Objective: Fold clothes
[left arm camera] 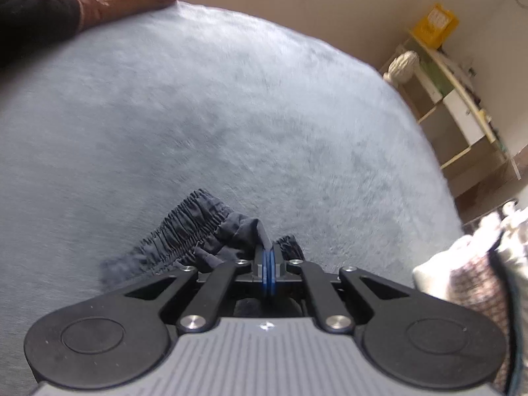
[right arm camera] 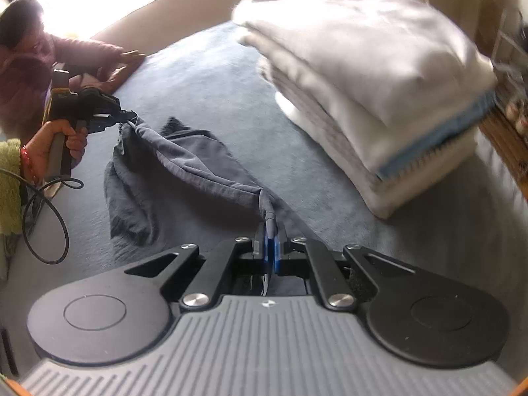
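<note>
**2 grippers hold dark shorts over a grey bed**

In the right wrist view, the right gripper (right arm camera: 270, 231) sits closed at the bottom of the frame, its blue pads pinching a narrow fold of the dark navy shorts (right arm camera: 184, 171). From that pinch the cloth runs up and to the left, part of it lifted and taut, part of it slumped on the grey-blue bed cover (right arm camera: 204, 76). At the far end of the garment the left gripper (right arm camera: 127, 118) is clamped on the other edge, with a hand (right arm camera: 62, 142) wrapped around its handle and a green fuzzy sleeve (right arm camera: 10, 184) at the wrist. A black cable (right arm camera: 49, 227) loops beneath that hand. To the right, well apart from the shorts, stands a stack of folded white and grey bedding (right arm camera: 373, 76) with a blue trim along 1 edge. At the far left edge of the bed a 2nd person in a dark red jacket (right arm camera: 29, 62) reaches onto the cover.

In the left wrist view, the left gripper (left arm camera: 268, 257) is shut on a fold beside the gathered elastic waistband (left arm camera: 188, 227), which lies just ahead of the fingers on the bed. A patterned cloth (left arm camera: 475, 277) shows at the right edge. Beyond the bed, an open shelf unit (left arm camera: 462, 115) stands against the wall, carrying a yellow box (left arm camera: 435, 23) and a pale rounded object (left arm camera: 402, 66).
</note>
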Motion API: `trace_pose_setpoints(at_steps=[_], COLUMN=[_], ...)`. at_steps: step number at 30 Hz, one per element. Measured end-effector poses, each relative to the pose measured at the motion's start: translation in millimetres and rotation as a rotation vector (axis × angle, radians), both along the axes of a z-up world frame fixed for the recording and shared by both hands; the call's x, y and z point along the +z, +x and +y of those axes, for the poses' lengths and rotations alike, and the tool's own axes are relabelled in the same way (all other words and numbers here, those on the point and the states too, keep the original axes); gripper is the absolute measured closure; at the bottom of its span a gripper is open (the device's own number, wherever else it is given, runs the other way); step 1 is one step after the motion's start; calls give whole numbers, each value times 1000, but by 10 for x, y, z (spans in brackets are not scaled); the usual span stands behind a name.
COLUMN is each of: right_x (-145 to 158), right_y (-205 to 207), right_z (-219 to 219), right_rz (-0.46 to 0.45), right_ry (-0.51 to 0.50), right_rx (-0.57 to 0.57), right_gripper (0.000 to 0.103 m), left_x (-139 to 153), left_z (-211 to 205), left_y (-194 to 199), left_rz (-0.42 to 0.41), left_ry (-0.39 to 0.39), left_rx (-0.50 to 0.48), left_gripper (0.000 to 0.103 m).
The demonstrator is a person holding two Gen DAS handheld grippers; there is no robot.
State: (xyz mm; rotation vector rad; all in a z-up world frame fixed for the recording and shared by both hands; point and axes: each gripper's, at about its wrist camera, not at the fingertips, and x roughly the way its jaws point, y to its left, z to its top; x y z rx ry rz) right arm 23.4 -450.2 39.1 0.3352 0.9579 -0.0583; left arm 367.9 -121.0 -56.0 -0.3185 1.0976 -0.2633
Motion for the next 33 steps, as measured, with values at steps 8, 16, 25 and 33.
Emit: trace_pose_setpoints(at_steps=[8, 16, 25, 33], right_x=[-49, -355, -511, -1131], right_y=[-252, -208, -159, -116], right_z=[-52, -182, -324, -519], right_rz=[53, 97, 138, 233], right_ry=[31, 42, 29, -43], right_rx=[-54, -121, -128, -138], right_gripper=[102, 102, 102, 95], left_x=[-110, -186, 328, 84], left_z=[-413, -163, 937, 1564], left_y=[-35, -81, -809, -1557], left_rz=[8, -4, -41, 87], left_ry=[-4, -106, 14, 50], left_rx=[-57, -12, -19, 79], left_gripper=[100, 75, 65, 61])
